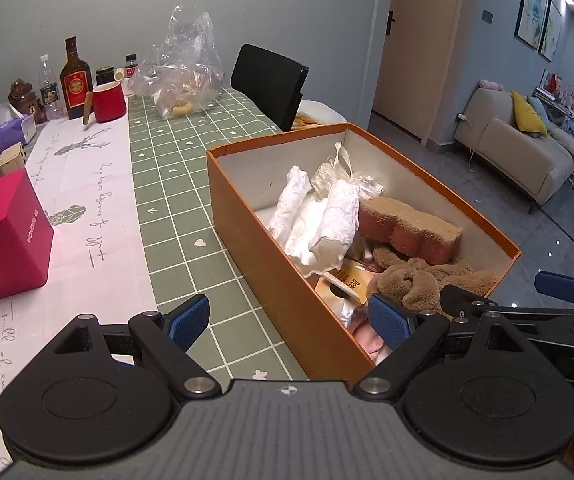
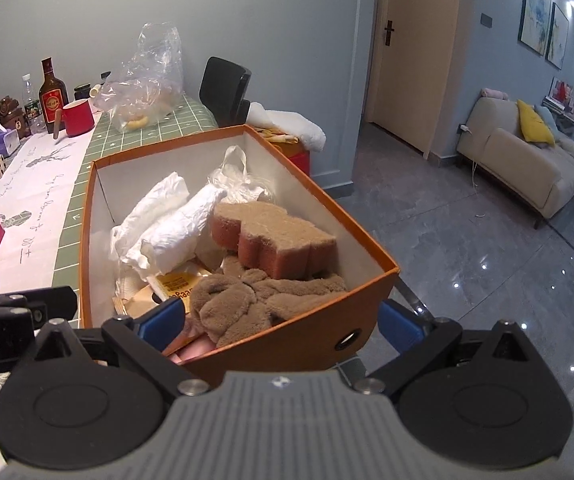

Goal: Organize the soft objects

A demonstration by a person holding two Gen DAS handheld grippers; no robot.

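An open orange cardboard box [image 1: 287, 280] sits on the table's right edge, also seen in the right wrist view [image 2: 295, 344]. It holds white crumpled cloths [image 1: 319, 220], a brown sponge block [image 1: 407, 224], a brown fuzzy cloth [image 1: 419, 280], a clear bag [image 1: 335, 172] and a yellow packet [image 1: 347, 280]. My left gripper [image 1: 289, 320] is open, one finger outside the box's long wall, one inside. My right gripper [image 2: 283, 324] is open and straddles the box's near end wall. Neither holds anything.
The table [image 1: 175, 184] has a green checked cloth and a white runner [image 1: 87, 200]. A pink box [image 1: 7, 232], red mug [image 1: 109, 100], bottles [image 1: 75, 76], tissue pack [image 1: 7, 132] and clear plastic bag [image 1: 183, 76] stand on it. A black chair [image 1: 271, 84] is behind. Grey floor and a sofa [image 2: 527, 164] lie right.
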